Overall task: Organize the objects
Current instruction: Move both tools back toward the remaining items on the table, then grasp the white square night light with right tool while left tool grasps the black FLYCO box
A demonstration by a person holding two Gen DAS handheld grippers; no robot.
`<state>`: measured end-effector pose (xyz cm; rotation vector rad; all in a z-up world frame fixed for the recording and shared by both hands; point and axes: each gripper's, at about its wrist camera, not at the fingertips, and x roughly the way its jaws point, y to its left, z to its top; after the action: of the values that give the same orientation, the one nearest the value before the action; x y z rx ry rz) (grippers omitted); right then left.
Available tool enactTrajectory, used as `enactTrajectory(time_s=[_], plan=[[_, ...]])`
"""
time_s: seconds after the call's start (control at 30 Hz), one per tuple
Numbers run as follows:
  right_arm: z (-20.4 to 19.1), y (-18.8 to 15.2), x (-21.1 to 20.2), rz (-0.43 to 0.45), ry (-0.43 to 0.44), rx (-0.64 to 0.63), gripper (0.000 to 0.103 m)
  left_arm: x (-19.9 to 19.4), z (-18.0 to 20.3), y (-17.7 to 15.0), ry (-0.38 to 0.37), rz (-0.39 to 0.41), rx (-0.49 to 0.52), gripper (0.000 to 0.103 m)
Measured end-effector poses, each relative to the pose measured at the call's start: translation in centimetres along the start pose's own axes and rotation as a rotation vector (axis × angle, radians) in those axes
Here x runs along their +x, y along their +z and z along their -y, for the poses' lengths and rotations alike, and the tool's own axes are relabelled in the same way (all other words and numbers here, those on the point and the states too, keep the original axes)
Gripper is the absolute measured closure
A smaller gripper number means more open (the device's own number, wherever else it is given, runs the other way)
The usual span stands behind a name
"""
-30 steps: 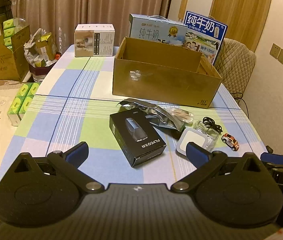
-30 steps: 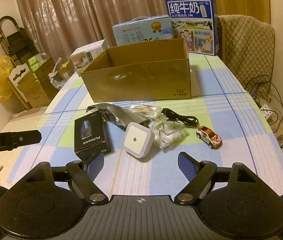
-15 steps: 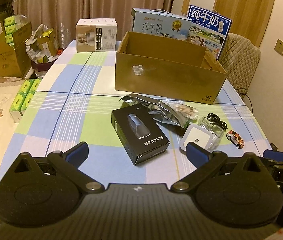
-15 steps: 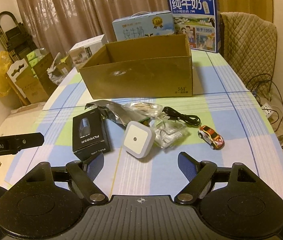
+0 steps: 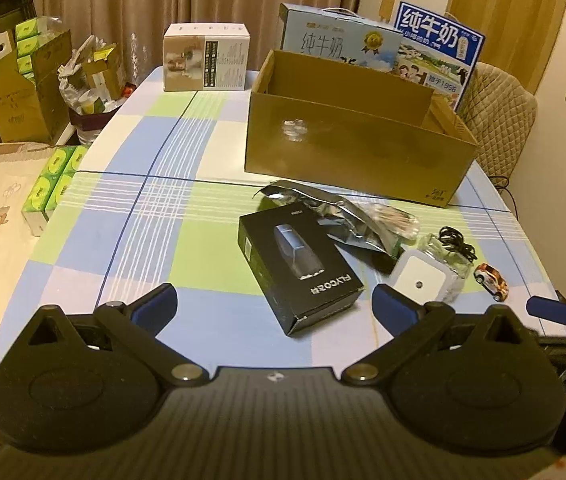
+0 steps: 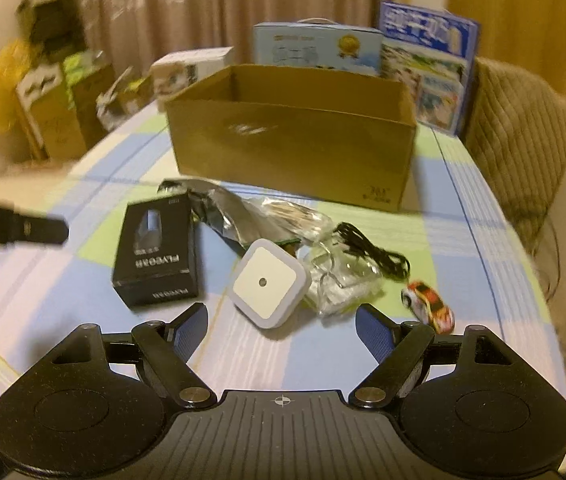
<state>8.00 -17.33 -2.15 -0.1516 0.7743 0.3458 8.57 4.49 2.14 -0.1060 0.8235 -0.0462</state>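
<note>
An open brown cardboard box [image 5: 347, 148] [image 6: 291, 148] stands at the middle of the checked table. In front of it lie a black shaver box [image 5: 299, 268] [image 6: 157, 256], a silver foil bag [image 5: 323, 212] [image 6: 219, 208], a white square night light [image 5: 423, 280] [image 6: 269, 282], a clear plastic packet [image 6: 343, 280], a black cable [image 5: 457, 240] [image 6: 375, 250] and a small toy car [image 5: 491, 280] [image 6: 429, 306]. My left gripper [image 5: 273, 306] is open, just short of the shaver box. My right gripper [image 6: 281, 322] is open with the night light just beyond its fingers.
Two blue milk cartons [image 5: 339, 42] [image 5: 439, 56] and a white carton [image 5: 207, 58] stand behind the cardboard box. A quilted chair [image 6: 523, 136] sits at the right table edge. Boxes and green tissue packs [image 5: 53, 192] are stacked off the left side.
Both grippers have moved closer to the objects and lower. The right wrist view has rolled and now blurs; the night light sits nearer its fingers. Nothing has been gripped.
</note>
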Motion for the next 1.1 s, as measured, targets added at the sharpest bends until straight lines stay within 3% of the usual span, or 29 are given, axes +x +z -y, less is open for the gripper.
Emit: enactTrajectory(time_s=[0.37,0.67,0.73,0.9,1.1], plan=[[-3.8,-1.6,7.8,0.017,-0.074,-0.524,0.025,5.1,-1.4,0.9,-0.013,-0.054,-0.022,0.001],[-5.6,-2.7,12.6,-0.03,-0.151,-0.787,0.026,8.0,-1.6,1.4,-0.035,-0.083,-0.041,0.001],[-5.3,-2.6,13.1,-0.023,-0.166,-0.787,0.037,8.4,-1.5,1.4,-0.041,-0.088,-0.037,0.001],[-4.2,-1.6,12.7,0.003,-0.152,-0.674,0.04,9.1,-1.1,1.3,-0.05,-0.103,-0.032,0.001],[-0.1,1.7,11.1,-0.007,-0.041,-0.253,0.04,10.2,0.1,1.5,-0.046,-0.116,-0.018,0.001]])
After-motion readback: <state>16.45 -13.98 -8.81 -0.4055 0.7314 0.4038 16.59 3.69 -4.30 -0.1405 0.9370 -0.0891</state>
